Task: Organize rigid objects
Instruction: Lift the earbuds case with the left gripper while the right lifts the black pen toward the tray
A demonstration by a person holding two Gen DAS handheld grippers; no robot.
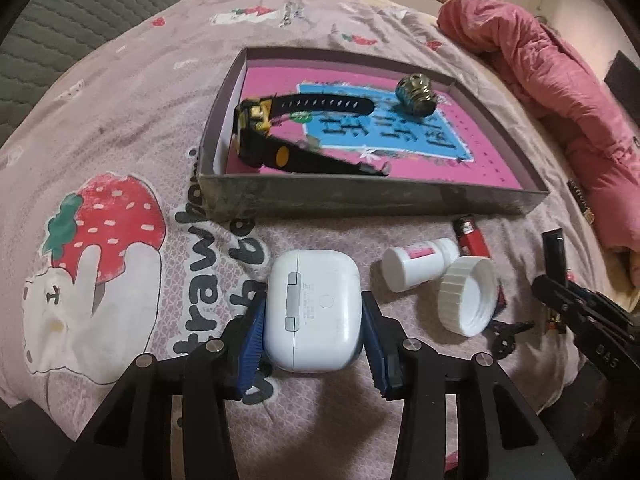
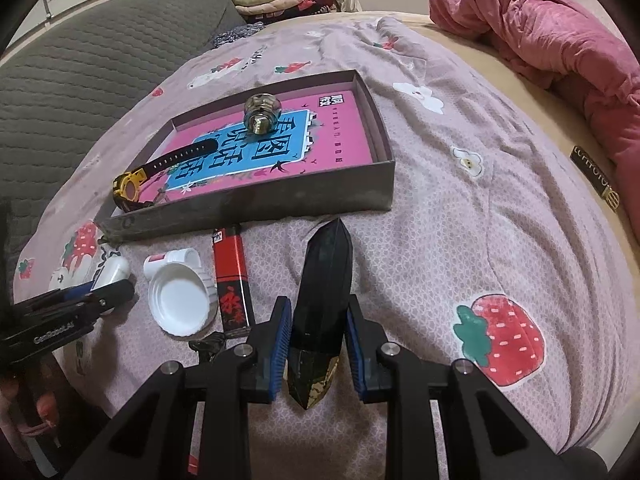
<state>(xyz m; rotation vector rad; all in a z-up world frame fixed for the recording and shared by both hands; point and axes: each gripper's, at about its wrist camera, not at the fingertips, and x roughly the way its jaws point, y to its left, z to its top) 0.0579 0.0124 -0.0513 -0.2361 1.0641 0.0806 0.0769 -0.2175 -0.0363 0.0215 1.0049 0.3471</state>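
A shallow grey box (image 1: 372, 196) (image 2: 256, 204) with a pink and blue floor lies on the bed, holding a black and yellow watch (image 1: 280, 136) (image 2: 160, 176) and a small round glass bottle (image 1: 416, 94) (image 2: 262, 114). My left gripper (image 1: 314, 332) straddles a white earbud case (image 1: 314, 308) lying on the bedspread, pads touching its sides. My right gripper (image 2: 318, 332) straddles a black pointed crystal (image 2: 324, 296), pads at its sides. Between them lie a white cap (image 1: 468, 296) (image 2: 180, 300), a small white bottle (image 1: 416, 264) (image 2: 172, 260) and a red lighter (image 1: 472, 236) (image 2: 232, 276).
The bedspread (image 2: 460, 220) is pale purple with strawberry prints. A pink quilt (image 1: 560, 92) (image 2: 552, 40) is bunched at the far right. A grey quilted headboard (image 2: 80, 72) stands at the left. A small black key (image 1: 508, 336) lies by the cap.
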